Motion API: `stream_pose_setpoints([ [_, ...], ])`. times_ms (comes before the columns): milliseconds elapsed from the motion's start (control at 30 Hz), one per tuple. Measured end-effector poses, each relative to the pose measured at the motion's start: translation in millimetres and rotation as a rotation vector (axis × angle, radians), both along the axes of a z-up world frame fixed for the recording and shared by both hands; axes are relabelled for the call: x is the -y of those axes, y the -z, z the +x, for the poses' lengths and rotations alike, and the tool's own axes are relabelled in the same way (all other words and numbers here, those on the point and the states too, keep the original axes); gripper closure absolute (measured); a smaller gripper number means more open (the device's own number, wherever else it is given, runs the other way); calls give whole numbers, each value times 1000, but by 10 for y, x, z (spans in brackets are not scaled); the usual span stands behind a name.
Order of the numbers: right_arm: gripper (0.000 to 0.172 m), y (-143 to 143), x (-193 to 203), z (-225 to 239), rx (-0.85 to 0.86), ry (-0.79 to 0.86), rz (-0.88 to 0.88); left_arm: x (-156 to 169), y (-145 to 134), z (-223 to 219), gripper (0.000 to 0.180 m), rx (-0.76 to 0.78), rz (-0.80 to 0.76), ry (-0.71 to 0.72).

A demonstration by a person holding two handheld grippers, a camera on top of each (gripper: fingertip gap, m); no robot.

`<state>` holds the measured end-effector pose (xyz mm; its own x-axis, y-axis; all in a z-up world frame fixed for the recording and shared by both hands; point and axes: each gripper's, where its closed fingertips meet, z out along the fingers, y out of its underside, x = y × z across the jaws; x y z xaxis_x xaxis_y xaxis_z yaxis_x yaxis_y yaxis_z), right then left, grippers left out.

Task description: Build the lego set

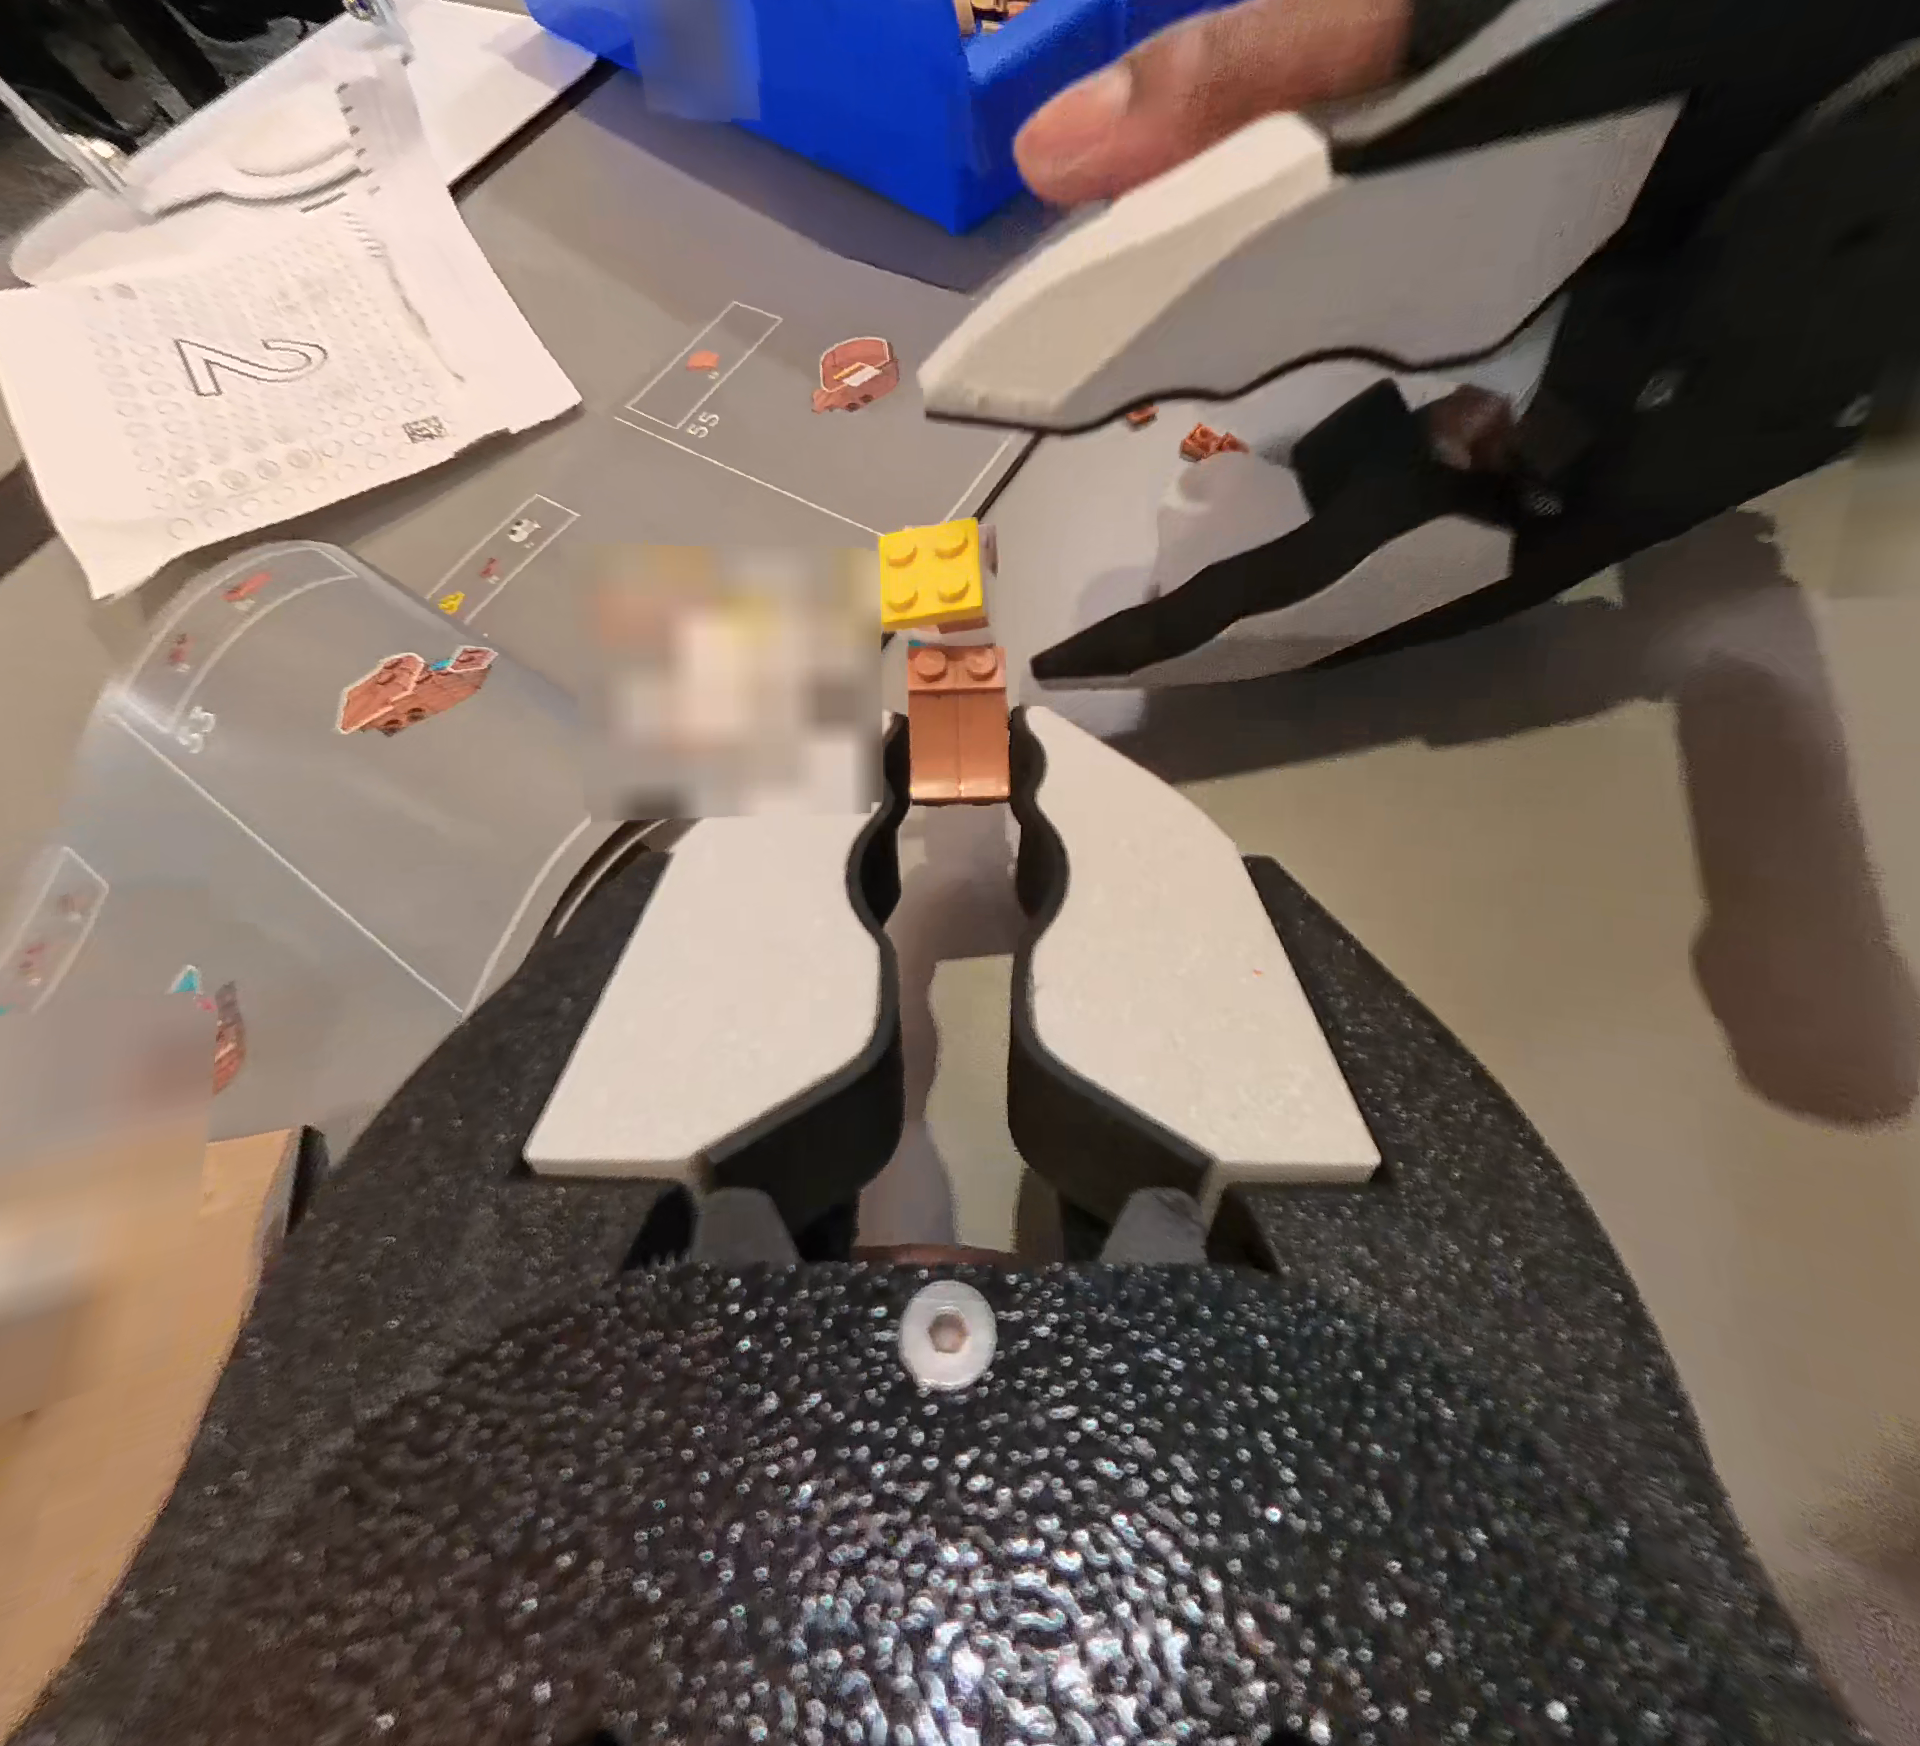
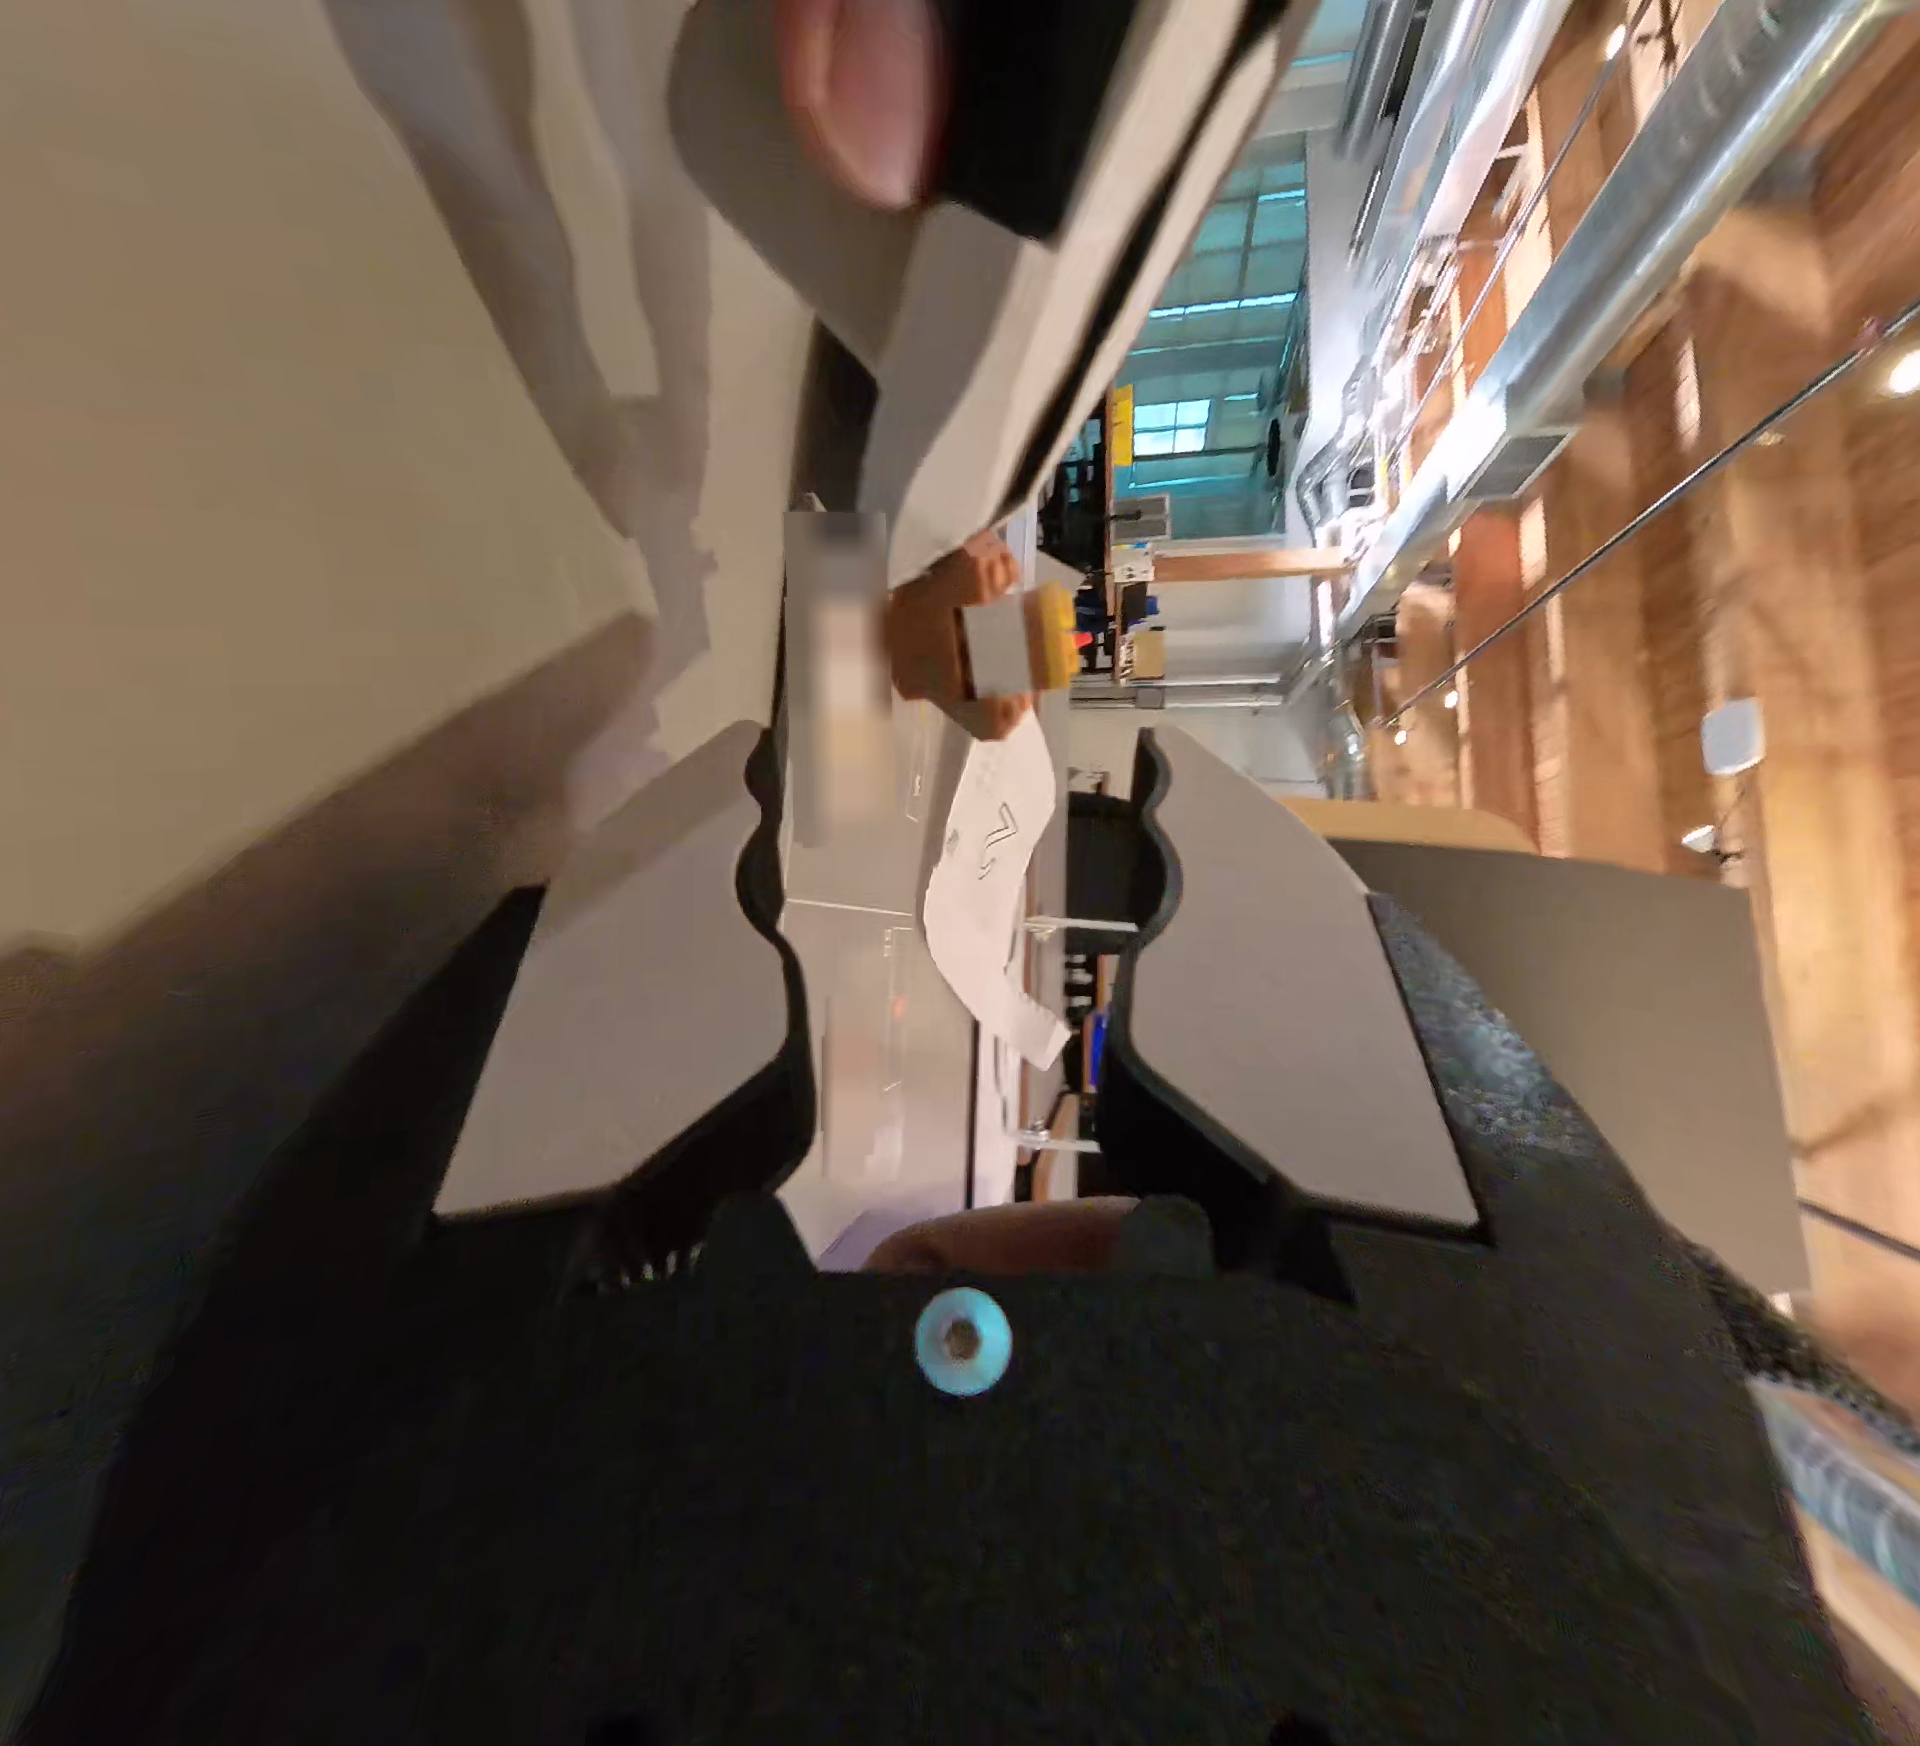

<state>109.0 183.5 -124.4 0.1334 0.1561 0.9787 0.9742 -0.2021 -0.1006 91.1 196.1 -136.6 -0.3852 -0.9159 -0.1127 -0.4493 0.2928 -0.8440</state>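
**Left gripper holds the brick stack; right gripper stands wide open just beside it**

The left gripper (image 1: 958, 766) is closed narrowly on a small brick assembly (image 1: 956, 730): both pads press the sides of its brown base, whose long axis runs straight forward out of the fingertips. Beyond the tips the assembly carries 2 brown studs, then a yellow 2-by-2 plate (image 1: 931, 574) on a grey block.

To the right and just ahead, the right gripper (image 1: 987, 543) is spread wide with nothing between its fingers, its tips flanking the yellow end without touching. It is the nearer free tool.

Farther out lie an instruction sheet (image 1: 727, 470), a white paper (image 1: 260, 387) and a blue bin (image 1: 831, 34).
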Motion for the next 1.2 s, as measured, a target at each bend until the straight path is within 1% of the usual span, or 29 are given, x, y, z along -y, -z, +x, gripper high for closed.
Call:
stream_pose_setpoints([
  [300, 100, -36, -110, -122, 21, -46, 44, 27, -14, -36, 163, -38, -95, 20],
  [567, 100, -3, -134, -127, 25, -53, 29, 61, 40, -51, 163, -68, -93, 38],
  [733, 107, 23, -152, -140, 37, -63, 16, 69, 50, -58, 163, -75, -93, 45],
  [933, 132, 9, -148, -164, 67, -81, 31, 88, 25, -63, 163, -79, -145, 47],
  [1200, 133, 22, -145, -173, 57, -92, 11, 106, 31, -74, 163, -109, -244, 54],
])
